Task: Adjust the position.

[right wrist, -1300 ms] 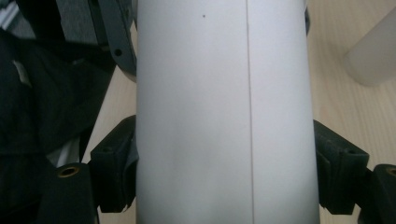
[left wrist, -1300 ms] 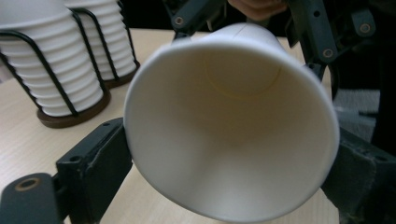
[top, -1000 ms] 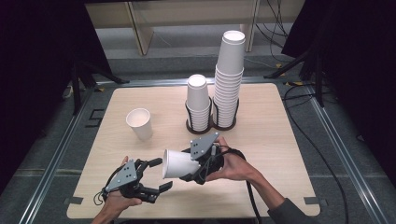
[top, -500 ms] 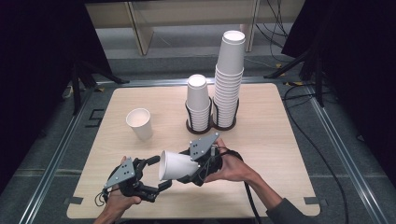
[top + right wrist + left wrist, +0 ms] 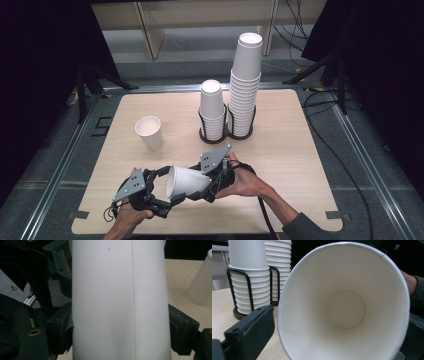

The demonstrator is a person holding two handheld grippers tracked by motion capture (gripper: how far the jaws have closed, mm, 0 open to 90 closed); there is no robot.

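A white paper cup lies on its side above the table's front edge, mouth toward the left. My right gripper is shut on its body, and both pads press the cup's wall in the right gripper view. My left gripper is open, and its jaws have just been opening. They stand on either side of the cup's rim. In the left gripper view the cup's open mouth faces the camera. One finger sits just left of the rim, and the other is hidden behind the cup.
A single cup stands upright at the table's left middle. A short stack and a tall stack of cups stand in a wire holder at the back centre. The wooden table has bare room at the right.
The right gripper brought the cup a little left and down, so its mouth now sits between the left jaws. The left jaws have spread wider.
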